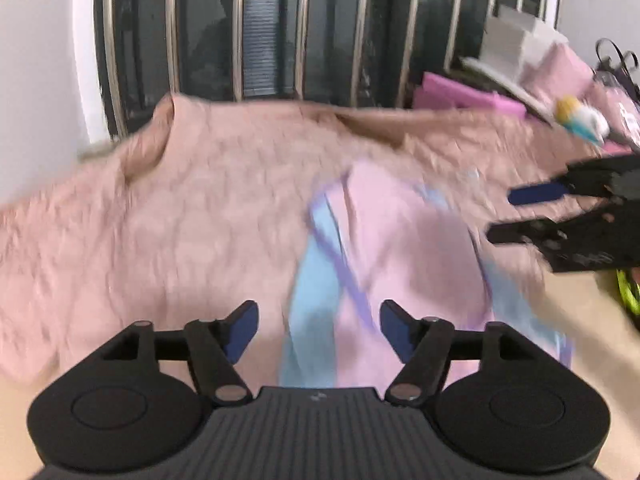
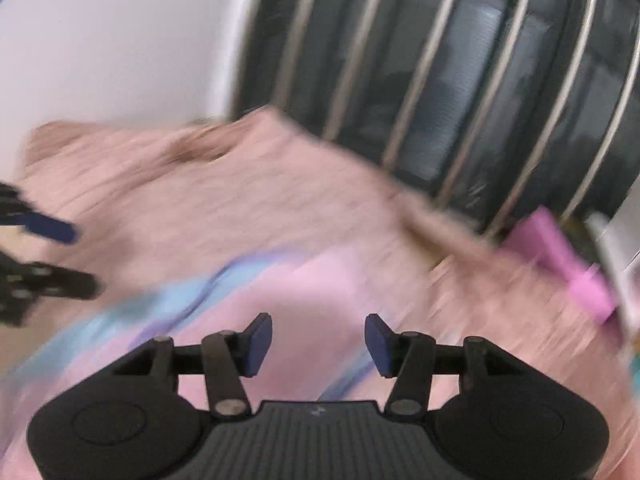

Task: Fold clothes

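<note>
A pink garment [image 1: 404, 248] with light blue and purple stripes lies on a pink quilted bedspread [image 1: 180, 200]; both views are blurred. My left gripper [image 1: 318, 330] hovers over the garment's near edge, its blue pads apart with nothing pressed between them. In the left wrist view my right gripper [image 1: 498, 216] comes in from the right, its fingers spread. From its own camera the right gripper [image 2: 318, 344] stands open above the same garment [image 2: 312, 292], and the left gripper [image 2: 86, 258] shows at the left edge.
A dark window with metal bars [image 1: 280, 32] runs behind the bed. At the back right lie magenta foam blocks [image 1: 460, 94], a white stack [image 1: 516, 40], a small toy [image 1: 580, 118] and dark bags [image 1: 616, 64]. A white wall [image 2: 120, 40] stands at the left.
</note>
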Motion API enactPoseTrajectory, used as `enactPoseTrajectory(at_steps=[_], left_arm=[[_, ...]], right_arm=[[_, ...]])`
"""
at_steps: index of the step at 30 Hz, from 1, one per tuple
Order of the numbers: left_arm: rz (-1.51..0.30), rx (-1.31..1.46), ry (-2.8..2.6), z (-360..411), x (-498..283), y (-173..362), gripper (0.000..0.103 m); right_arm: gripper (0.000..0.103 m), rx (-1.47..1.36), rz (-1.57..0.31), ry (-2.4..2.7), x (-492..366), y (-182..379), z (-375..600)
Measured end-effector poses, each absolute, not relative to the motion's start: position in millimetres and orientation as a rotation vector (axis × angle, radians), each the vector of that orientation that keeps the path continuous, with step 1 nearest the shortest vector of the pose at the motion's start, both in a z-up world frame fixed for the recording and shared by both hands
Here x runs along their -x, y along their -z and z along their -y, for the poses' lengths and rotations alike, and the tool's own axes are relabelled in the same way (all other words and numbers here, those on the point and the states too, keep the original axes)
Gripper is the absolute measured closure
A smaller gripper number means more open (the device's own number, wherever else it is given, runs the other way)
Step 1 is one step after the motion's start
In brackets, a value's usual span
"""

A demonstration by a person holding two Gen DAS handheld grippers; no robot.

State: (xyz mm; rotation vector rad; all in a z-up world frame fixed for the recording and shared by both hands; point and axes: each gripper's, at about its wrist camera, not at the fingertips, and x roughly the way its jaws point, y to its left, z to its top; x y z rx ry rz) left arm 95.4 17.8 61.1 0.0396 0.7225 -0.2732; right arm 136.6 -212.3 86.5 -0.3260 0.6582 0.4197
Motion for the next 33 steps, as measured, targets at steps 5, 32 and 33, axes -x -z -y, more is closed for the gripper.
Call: enactPoseTrajectory(at_steps=[5,32,33], left_arm=[[-0.793,0.003,0.302,-22.8,-69.2,-30.6,0.023],[-0.599,0.28,0.127,-42.8,-102.1,-72.4,0.093],[-0.612,0.284,0.091,-41.5,-113.4,-71.9,0.092]], right_arm=[[0.053,0.131,-0.747,-0.468,-80.8,-44.1,232.5],[0.099,-0.013,-0.512,-0.246,-102.0,-63.9,247.4],[0.099,-0.003,-0.501,-0.218,-112.7,-63.7,246.1]])
